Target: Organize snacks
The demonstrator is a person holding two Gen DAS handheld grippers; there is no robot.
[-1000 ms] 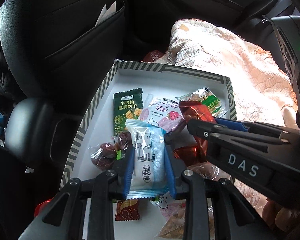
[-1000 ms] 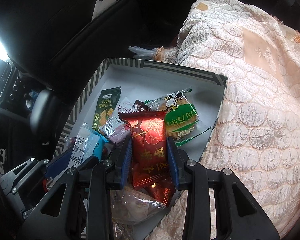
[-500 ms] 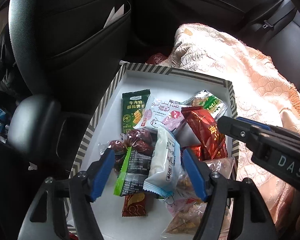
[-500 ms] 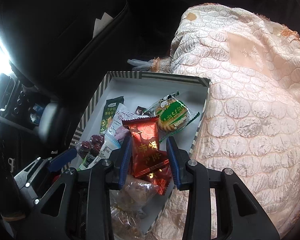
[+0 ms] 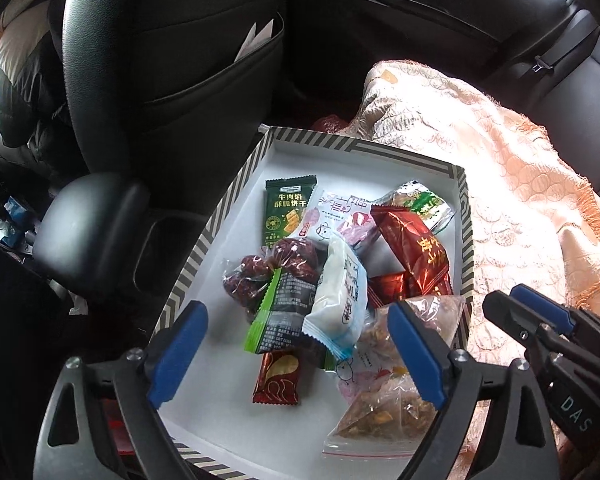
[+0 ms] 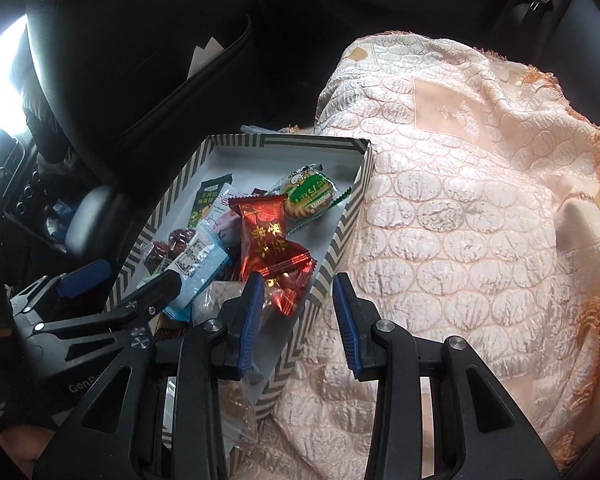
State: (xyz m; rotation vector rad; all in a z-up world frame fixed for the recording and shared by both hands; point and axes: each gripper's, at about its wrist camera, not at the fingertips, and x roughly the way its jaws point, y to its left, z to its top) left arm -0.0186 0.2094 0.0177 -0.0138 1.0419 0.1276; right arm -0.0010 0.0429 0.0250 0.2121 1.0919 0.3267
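A striped box [image 5: 364, 146] [image 6: 284, 142] holds several snack packets. My left gripper [image 5: 296, 308] hovers over its near end, its jaws opening wide and gripping nothing. The white-and-blue packet [image 5: 340, 296] [image 6: 198, 264] lies loose below it, on a green-edged packet and a bag of dates [image 5: 268, 272]. My right gripper [image 6: 298, 280] stands open over the box's right wall, its jaws a little apart with nothing between them. The red packet [image 6: 262, 232] [image 5: 416, 248] lies in the box ahead of it, to the left. In the left wrist view the right gripper [image 5: 540, 320] shows at the right.
A peach quilted blanket [image 6: 460, 220] covers the seat right of the box. A black seat back [image 5: 172, 60] with a pocket rises behind it, and a black armrest [image 5: 88, 220] is at the left. A clear bag of nuts [image 5: 388, 400] lies at the box's near right corner.
The left jaws opened and let the white-and-blue packet drop into the box. The right gripper left the red packet in the box and pulled back to the right.
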